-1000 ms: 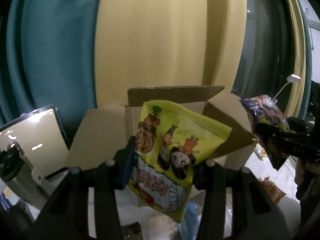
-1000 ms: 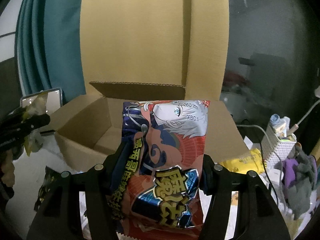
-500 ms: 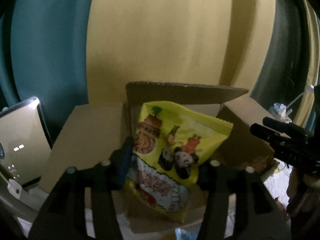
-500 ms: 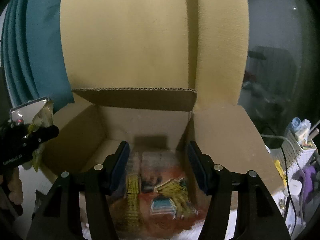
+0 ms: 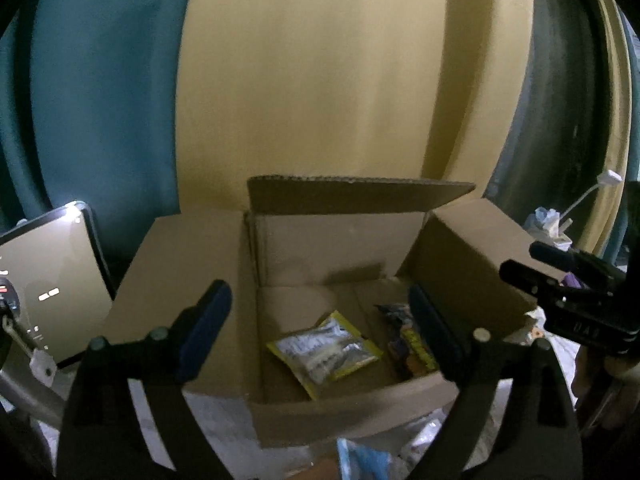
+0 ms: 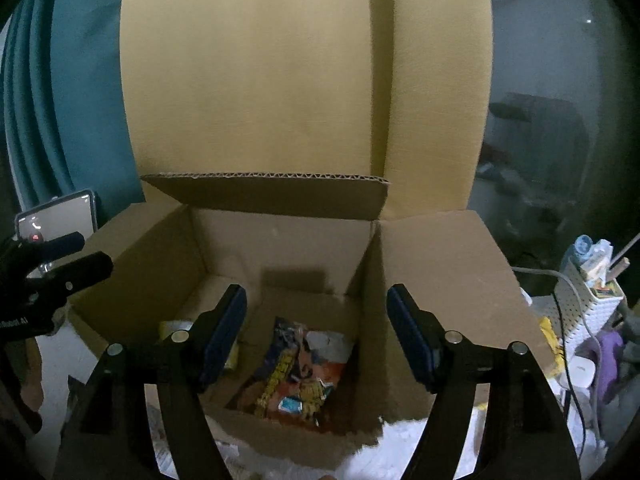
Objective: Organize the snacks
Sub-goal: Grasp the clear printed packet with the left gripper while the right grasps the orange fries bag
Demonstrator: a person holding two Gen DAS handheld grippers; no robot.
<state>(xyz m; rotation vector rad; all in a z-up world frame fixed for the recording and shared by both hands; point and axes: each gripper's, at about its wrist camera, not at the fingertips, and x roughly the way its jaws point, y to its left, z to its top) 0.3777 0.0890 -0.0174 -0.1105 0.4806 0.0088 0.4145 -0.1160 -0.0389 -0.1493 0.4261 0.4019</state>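
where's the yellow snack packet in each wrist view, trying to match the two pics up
Left wrist view: the yellow snack packet lies on the floor of the cardboard box, low centre, silver side up, left of the dark anime packet.
Right wrist view: only a yellow sliver shows at the box's left, mostly hidden behind the gripper's left finger.
Shared landmark: the box's raised back flap, top of the box in both.

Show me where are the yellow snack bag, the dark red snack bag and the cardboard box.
yellow snack bag (image 5: 324, 347): left wrist view, middle of its silvery face.
dark red snack bag (image 6: 298, 376): right wrist view, centre of its printed front.
cardboard box (image 6: 436, 264): right wrist view, bare right side flap.
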